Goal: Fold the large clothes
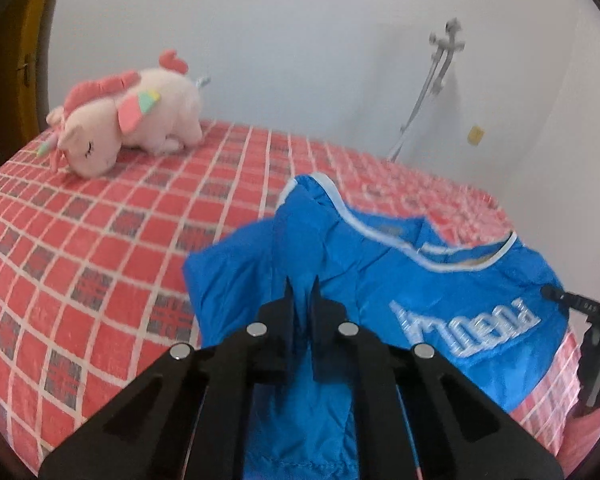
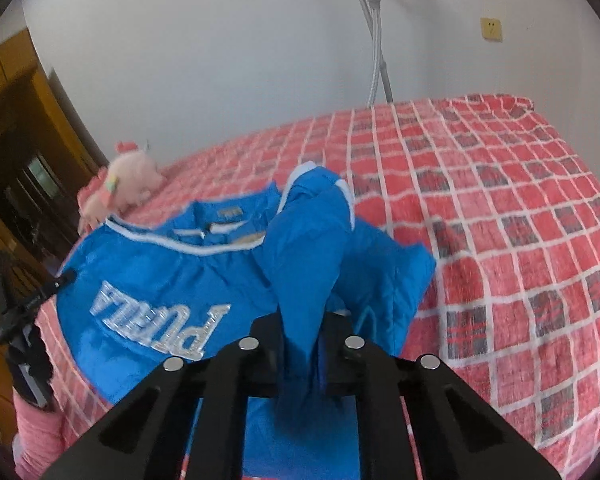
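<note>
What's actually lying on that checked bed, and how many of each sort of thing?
Blue garment, gripped by the left gripper and right gripper: 1
Pink plush unicorn: 1
Total on the bed: 2
</note>
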